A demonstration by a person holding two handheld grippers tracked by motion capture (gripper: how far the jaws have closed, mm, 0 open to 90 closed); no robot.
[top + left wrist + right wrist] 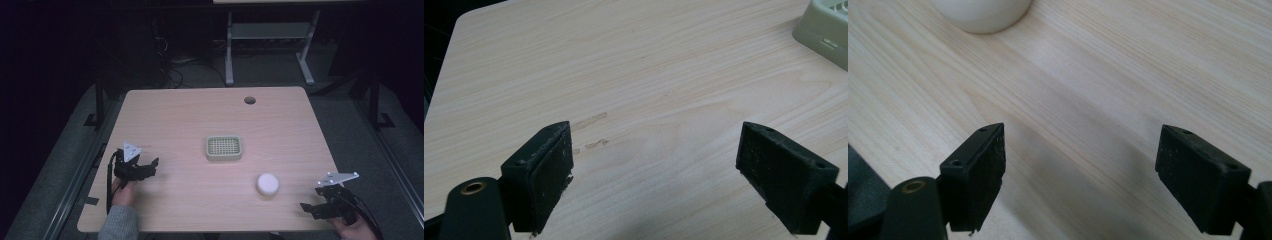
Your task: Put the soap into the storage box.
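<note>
A wooden desk holds a green tray at centre and a white soap at 5 o'clock. Left tool and right tool both gape wide, empty. Nothing grasped yet; the soap probably still needs placing on the tray.

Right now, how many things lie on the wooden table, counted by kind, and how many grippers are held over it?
Pale green rectangular plastic soap dish with a grid top: 1
White round soap bar: 1
Black two-jaw grippers, left and right, both open: 2
Total: 4
</note>
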